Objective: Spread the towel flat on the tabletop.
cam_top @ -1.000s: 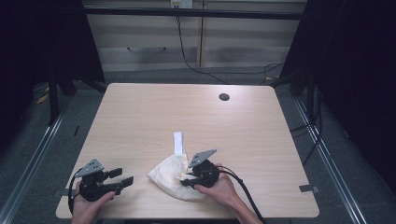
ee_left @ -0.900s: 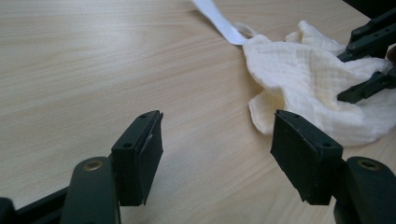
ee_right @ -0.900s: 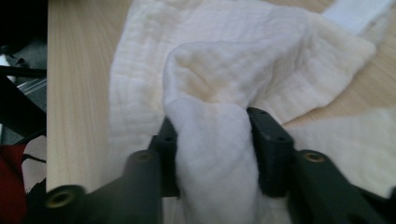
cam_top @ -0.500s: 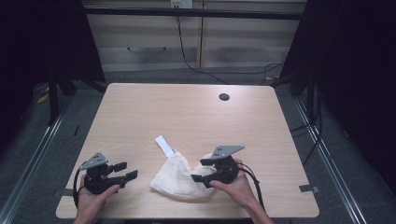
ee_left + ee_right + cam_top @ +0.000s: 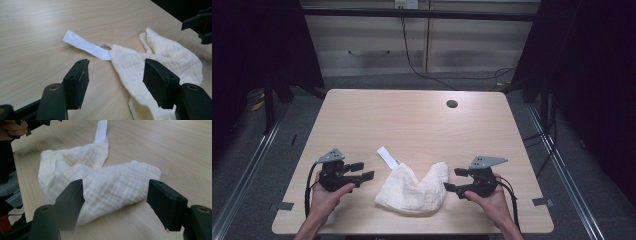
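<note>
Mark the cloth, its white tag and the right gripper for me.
cloth point(image 5: 414, 192), high view, middle of the crumpled body.
white tag point(image 5: 83, 45), left gripper view, mid-length of the flat strip.
right gripper point(image 5: 453, 180), high view, midway between its open jaw tips.

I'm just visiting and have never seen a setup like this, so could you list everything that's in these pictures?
Cloth: one, cream-white, crumpled, near edge of the table, between the two grippers, touched by neither.
Strap: one, white, flat, attached to the cloth's far left corner.
Table: one, light wood.
Hole: one, dark, round, far right part of the tabletop.
Cables: several, black, on the floor behind the table.
Left gripper: one, black, jaws open, left of the cloth.
Right gripper: one, black, jaws open, right of the cloth.
Hands: two, each holding a gripper.
</note>
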`<state>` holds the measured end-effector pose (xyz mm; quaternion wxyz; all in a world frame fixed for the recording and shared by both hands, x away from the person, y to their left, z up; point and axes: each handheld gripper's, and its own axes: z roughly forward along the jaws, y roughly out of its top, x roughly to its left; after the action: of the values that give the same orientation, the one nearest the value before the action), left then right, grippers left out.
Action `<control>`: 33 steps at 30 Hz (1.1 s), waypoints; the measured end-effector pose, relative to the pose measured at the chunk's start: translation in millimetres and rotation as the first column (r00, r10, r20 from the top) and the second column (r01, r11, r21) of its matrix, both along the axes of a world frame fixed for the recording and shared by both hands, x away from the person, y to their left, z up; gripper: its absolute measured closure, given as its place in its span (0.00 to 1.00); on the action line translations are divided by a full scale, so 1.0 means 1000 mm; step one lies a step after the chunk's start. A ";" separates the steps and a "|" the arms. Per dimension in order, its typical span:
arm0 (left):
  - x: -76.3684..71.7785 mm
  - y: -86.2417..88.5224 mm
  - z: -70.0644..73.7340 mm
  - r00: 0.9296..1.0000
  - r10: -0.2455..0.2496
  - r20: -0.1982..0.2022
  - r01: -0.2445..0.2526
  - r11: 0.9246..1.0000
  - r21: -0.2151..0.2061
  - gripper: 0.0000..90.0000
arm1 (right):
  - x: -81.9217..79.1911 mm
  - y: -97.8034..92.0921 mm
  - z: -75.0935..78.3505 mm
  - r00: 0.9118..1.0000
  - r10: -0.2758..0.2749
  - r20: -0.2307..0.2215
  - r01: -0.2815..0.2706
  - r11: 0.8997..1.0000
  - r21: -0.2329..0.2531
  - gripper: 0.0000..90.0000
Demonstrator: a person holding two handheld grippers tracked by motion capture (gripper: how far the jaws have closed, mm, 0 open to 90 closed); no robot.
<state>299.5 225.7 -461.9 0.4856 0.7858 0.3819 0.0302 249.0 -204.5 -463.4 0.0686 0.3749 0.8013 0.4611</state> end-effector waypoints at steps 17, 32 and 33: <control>0.063 -0.064 -0.016 0.989 -0.117 -0.094 0.123 0.991 0.056 0.61 | 0.001 -0.004 -0.009 1.000 -0.017 -0.005 0.017 1.000 0.024 0.35; 0.075 -0.091 -0.036 0.982 -0.161 -0.096 0.170 0.981 0.095 0.64 | 0.002 -0.006 -0.011 0.999 -0.031 -0.009 0.031 0.999 0.037 0.35; 0.075 -0.092 -0.037 0.982 -0.162 -0.096 0.170 0.981 0.091 0.64 | 0.002 -0.006 -0.011 0.999 -0.031 -0.009 0.031 0.999 0.037 0.35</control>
<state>374.9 133.8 -499.4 0.4297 0.8385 0.3341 -0.0265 250.9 -210.7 -474.9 0.0652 0.3906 0.7868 0.4733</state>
